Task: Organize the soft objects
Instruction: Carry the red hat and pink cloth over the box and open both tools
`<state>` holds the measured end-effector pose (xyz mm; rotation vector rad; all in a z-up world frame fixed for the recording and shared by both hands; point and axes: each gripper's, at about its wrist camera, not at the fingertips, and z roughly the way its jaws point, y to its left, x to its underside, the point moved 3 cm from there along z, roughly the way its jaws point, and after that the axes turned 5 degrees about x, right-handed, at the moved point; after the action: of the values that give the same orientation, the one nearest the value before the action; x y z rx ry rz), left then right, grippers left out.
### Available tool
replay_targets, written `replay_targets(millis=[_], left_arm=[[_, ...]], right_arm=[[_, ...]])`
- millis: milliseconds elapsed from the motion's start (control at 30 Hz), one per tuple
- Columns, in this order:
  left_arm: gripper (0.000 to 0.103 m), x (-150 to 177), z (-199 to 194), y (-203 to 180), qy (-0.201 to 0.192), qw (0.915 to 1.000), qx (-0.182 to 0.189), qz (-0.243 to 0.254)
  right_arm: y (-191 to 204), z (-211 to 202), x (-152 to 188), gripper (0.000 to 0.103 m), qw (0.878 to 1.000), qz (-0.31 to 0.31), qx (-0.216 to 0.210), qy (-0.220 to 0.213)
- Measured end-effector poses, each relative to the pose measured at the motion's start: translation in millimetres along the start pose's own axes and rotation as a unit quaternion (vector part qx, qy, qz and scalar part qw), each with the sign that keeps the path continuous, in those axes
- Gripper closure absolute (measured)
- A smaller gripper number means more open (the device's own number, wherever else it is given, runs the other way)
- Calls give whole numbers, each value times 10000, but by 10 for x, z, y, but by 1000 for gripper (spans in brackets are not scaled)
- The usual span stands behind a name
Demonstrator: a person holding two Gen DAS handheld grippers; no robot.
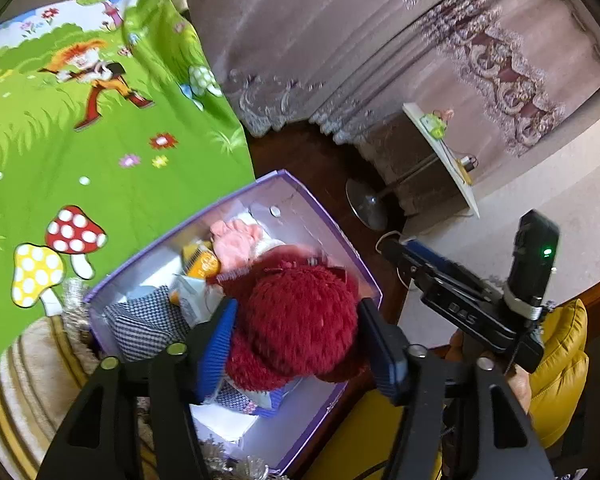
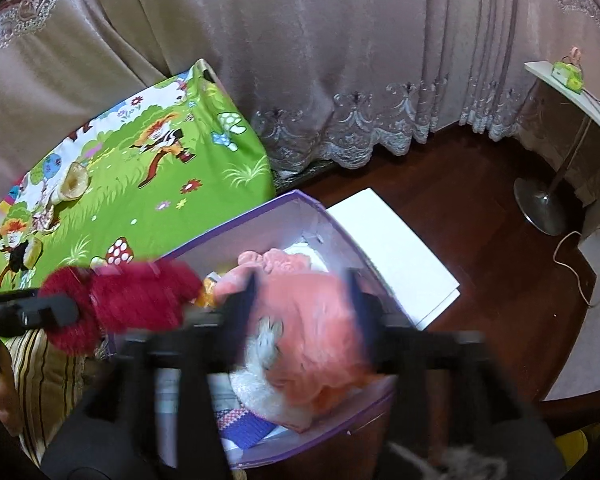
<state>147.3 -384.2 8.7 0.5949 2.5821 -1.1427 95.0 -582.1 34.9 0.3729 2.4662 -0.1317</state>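
A dark red knitted hat (image 1: pixel 300 320) hangs over the open purple box (image 1: pixel 300 216), filling the gap of my left gripper (image 1: pixel 298 344). The blue pads (image 1: pixel 216 344) touch both its sides. From the right wrist view the same hat (image 2: pixel 120 304) shows above the box's left rim (image 2: pixel 260 232). A pink plush hat with white trim (image 2: pixel 308 320) lies in the box, blurred. My right gripper (image 2: pixel 300 300) stands over it with its fingers wide apart on either side. Under the red hat the box holds more pink cloth (image 1: pixel 236 240), a checked cloth (image 1: pixel 144 324) and an orange packet (image 1: pixel 204 264).
A green cartoon bedspread (image 1: pixel 100 140) borders the box on the left, with a striped cushion (image 1: pixel 20 380) below it. A white board (image 2: pixel 396 248) lies on the dark wooden floor to the box's right. Curtains (image 2: pixel 300 60) hang behind. A metal stand base (image 2: pixel 540 204) sits far right.
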Motion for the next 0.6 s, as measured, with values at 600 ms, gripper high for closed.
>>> replay_targets(millis=[600], left_arm=[[39, -20, -219, 188, -222, 9991, 39, -356]], right_arm=[[238, -48, -12, 23, 9997, -229, -117, -43]])
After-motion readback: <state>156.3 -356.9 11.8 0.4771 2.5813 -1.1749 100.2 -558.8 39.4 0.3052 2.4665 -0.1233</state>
